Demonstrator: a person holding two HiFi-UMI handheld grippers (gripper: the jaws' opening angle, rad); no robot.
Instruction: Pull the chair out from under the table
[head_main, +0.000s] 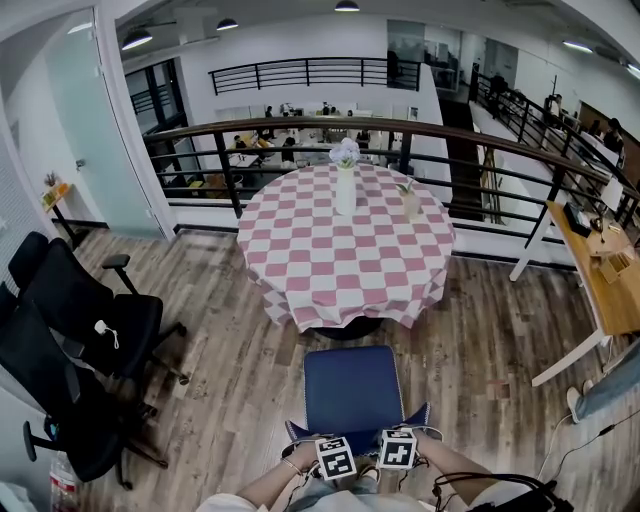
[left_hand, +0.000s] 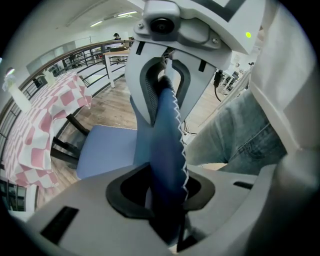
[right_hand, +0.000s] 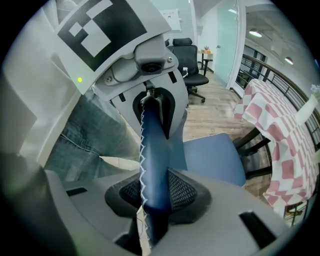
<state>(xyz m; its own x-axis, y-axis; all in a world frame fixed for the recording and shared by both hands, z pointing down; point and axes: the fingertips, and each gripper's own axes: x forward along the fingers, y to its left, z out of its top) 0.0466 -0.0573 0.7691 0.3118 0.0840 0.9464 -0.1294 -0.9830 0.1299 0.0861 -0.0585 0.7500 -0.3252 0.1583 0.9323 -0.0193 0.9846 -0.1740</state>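
One blue chair (head_main: 352, 390); two black office chairs (head_main: 95, 305) (head_main: 45, 400); one checkered round surface (head_main: 320, 262); two vases (head_main: 345, 188) (head_main: 409, 203) on it; two hand-held grippers (head_main: 325, 448) (head_main: 402, 442).

left gripper (left_hand: 167, 195) and right gripper (right_hand: 157, 192): pale grey moulded shells with black textured pads (right_hand: 186, 192), each carrying a white marker cube (head_main: 335, 457) printed with black squares. small green indicator light (right_hand: 79, 79) on the shell. person wears blue denim jeans (left_hand: 240, 130).
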